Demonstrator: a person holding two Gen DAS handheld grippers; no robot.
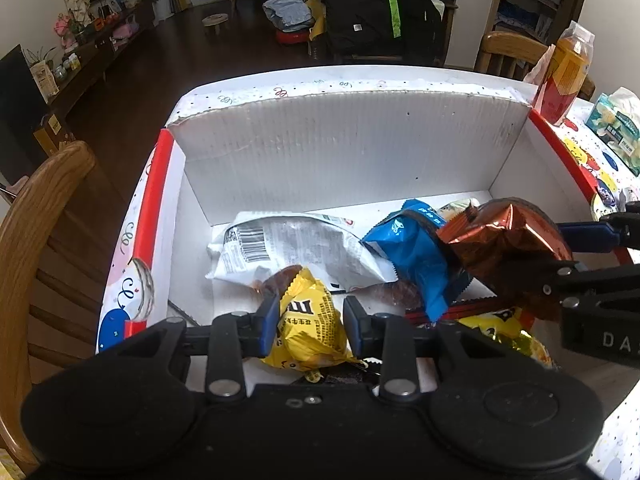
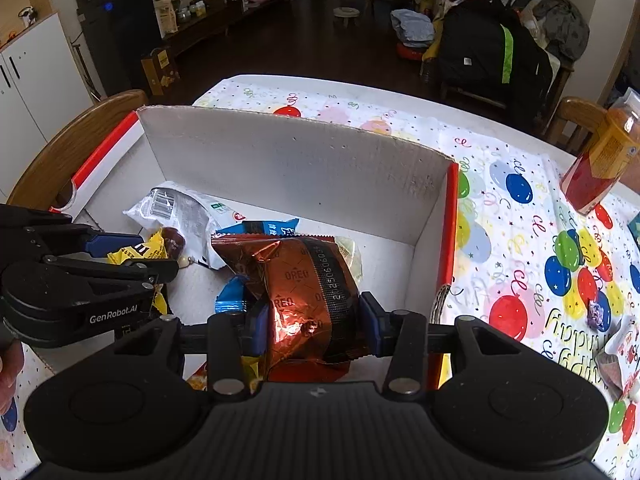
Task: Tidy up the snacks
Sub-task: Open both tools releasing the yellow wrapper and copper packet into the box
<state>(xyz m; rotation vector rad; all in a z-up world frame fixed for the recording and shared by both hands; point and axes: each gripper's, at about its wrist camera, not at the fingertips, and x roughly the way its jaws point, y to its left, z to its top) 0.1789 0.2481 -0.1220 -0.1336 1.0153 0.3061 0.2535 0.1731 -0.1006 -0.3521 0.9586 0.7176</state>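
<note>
Now my right tool (image 2: pixel 311 326) pinches a copper-brown foil Oreo packet (image 2: pixel 304 280) between its blue pads, holding it just over the near edge of the white corrugated cardboard box with red trim (image 2: pixel 280 152). My left tool (image 1: pixel 310 320) grips a small yellow M&M's pouch (image 1: pixel 308 328) the same way, low inside the box at its near left side.

Beyond the two tools, several snacks already lie on the box floor: a white crinkled plastic bag with a barcode (image 1: pixel 288 248), a blue wrapped snack pack (image 1: pixel 416 256) leaning against it, a dark reddish sweet (image 2: pixel 174 240) peeking from under the white bag, and a yellow patterned bag (image 1: pixel 508 332) at the near right corner. I judge the gathering is well along, with the box roughly a third filled and its far half bare.

Both held packets are not yet released. Out on the balloon-print bench cloth (image 2: pixel 520 208) to the right I see a small purple wrapped sweet (image 2: pixel 596 312) and a few more wrappers at the edge, so some items seem left to collect. An orange and red carton (image 2: pixel 600 160) stands further off; whether it belongs to the task I cannot tell.
</note>
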